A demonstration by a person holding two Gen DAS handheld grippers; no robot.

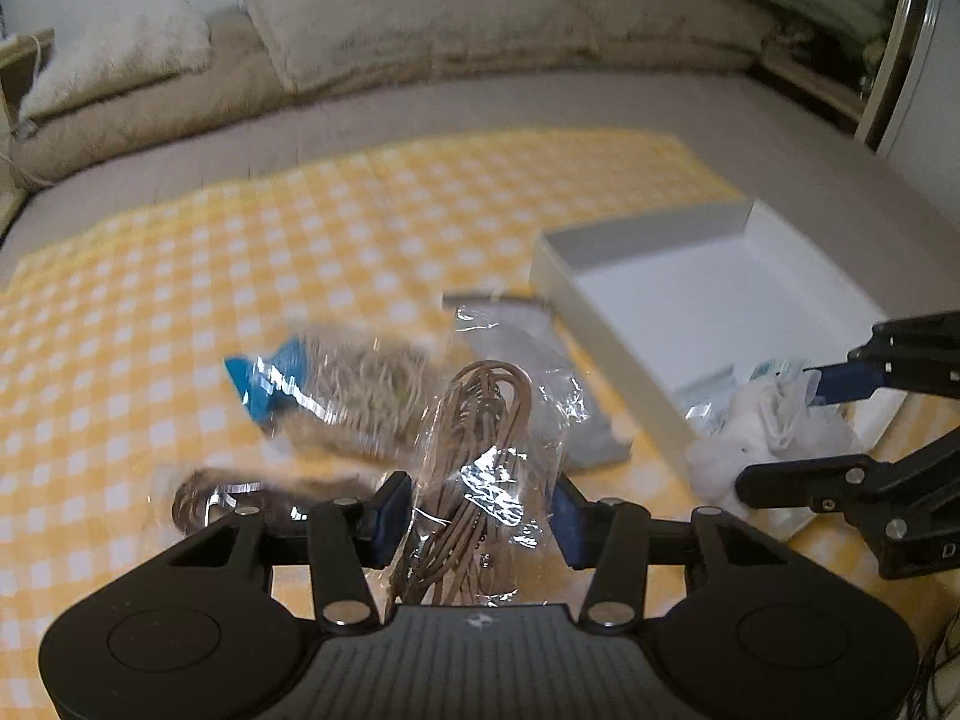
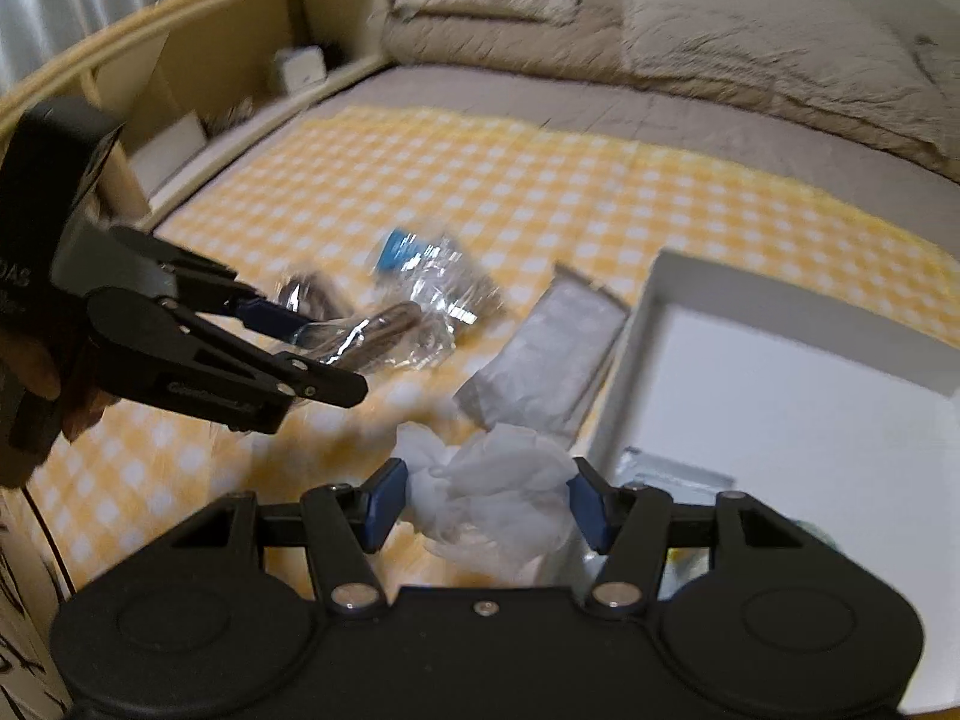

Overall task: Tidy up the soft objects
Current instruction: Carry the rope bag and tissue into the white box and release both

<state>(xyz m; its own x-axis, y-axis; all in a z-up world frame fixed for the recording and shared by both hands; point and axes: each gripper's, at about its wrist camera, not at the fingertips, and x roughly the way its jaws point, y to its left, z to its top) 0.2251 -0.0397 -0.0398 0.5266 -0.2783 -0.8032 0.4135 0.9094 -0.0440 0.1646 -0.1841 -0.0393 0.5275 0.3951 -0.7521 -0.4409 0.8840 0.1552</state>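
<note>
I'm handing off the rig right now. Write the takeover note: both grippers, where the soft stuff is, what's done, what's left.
Left gripper: shut on a clear bag of brown cord, lifted off the yellow checked cloth.
Right gripper: shut on a white crumpled bundle, at the near corner of the white box.
On the cloth: a clear bag with a blue end, a grey flat packet, another small clear bag.
Done: a few small packets seem to lie in the box's near corner.
Left: box both held items, then the three on the cloth.
</note>
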